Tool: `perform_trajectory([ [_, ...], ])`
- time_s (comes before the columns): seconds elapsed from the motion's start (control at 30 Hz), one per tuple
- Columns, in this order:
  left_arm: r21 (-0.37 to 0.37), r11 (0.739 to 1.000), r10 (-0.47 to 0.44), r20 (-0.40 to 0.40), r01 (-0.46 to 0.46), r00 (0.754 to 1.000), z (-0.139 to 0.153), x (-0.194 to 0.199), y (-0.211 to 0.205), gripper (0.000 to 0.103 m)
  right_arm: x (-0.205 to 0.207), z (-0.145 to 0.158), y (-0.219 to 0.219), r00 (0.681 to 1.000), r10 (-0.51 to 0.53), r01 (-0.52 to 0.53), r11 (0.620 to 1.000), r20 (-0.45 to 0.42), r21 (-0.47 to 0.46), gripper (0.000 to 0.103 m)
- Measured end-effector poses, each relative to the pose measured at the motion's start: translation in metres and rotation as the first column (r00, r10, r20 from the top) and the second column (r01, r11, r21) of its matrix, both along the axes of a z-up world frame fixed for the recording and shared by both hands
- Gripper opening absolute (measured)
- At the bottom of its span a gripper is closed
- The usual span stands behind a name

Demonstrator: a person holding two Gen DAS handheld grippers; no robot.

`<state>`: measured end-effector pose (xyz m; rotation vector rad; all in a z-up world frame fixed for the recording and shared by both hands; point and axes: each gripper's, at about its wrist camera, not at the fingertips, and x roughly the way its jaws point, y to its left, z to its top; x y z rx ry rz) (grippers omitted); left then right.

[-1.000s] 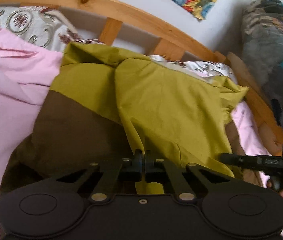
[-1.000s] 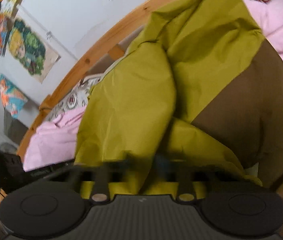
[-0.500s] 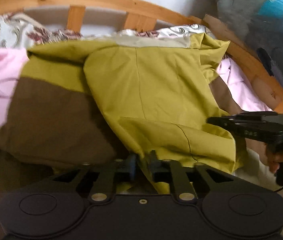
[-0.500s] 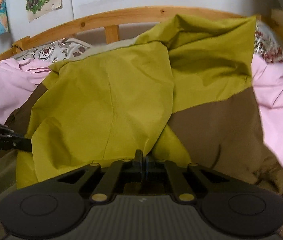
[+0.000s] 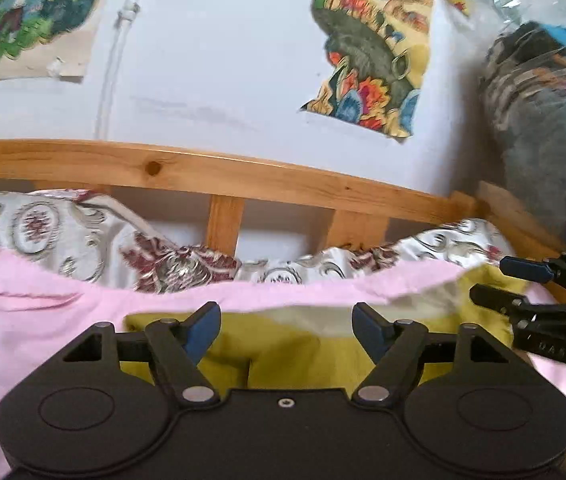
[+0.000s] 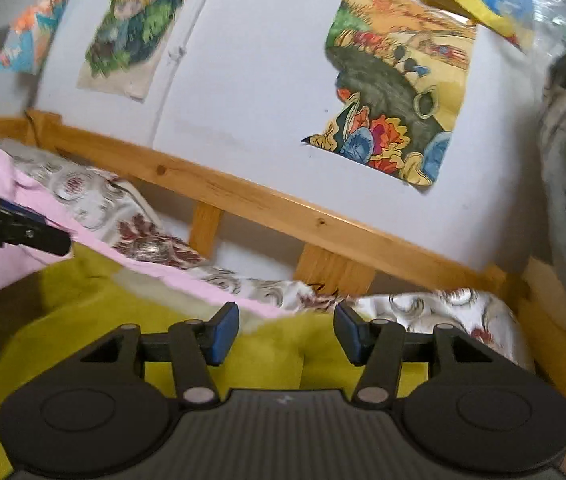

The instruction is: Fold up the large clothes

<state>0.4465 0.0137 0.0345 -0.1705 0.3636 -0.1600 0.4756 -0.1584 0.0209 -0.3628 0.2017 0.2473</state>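
The olive-green and brown garment (image 5: 283, 352) lies on the pink sheet (image 5: 43, 320) of the bed, close under both grippers. It also shows in the right wrist view (image 6: 83, 332), with a brown part at the left edge. My left gripper (image 5: 286, 330) is open and empty above the garment's far edge. My right gripper (image 6: 286, 332) is open and empty over the same garment, and it shows at the right of the left wrist view (image 5: 491, 280). Most of the garment is hidden under the gripper bodies.
A wooden bed rail (image 5: 243, 176) runs across behind the bed, with a patterned pillow (image 5: 63, 232) against it. Posters (image 5: 371, 52) hang on the white wall. A plastic-wrapped bundle (image 5: 543, 112) stands at the right, beyond the bed corner.
Both grippers have let go of the green garment and opened. Both cameras have tilted up toward the wall, so the garment now sits low in view.
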Motion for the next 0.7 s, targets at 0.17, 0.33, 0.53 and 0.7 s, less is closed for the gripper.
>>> perform_trajectory([
  [0.17,0.031,0.998,0.054,-0.058,-0.052,0.997,-0.036,0.055,-0.017,0.073,0.055,-0.035,0.012,0.989,-0.143,0.147,0.978,0.038,-0.145,0.057],
  [0.33,0.093,0.995,0.043,-0.051,-0.038,0.998,-0.071,0.065,-0.027,0.073,0.085,-0.075,-0.002,0.972,-0.235,0.233,0.96,0.008,-0.152,0.058],
  [0.53,0.175,0.984,0.036,-0.021,-0.032,0.999,-0.094,0.066,-0.037,0.076,0.094,-0.108,-0.012,0.971,-0.237,0.234,0.967,-0.016,-0.099,0.058],
  [0.7,0.108,0.993,0.04,-0.028,-0.037,0.999,-0.074,0.049,-0.022,0.08,0.079,-0.085,-0.036,0.979,-0.197,0.199,0.979,-0.059,0.037,0.056],
])
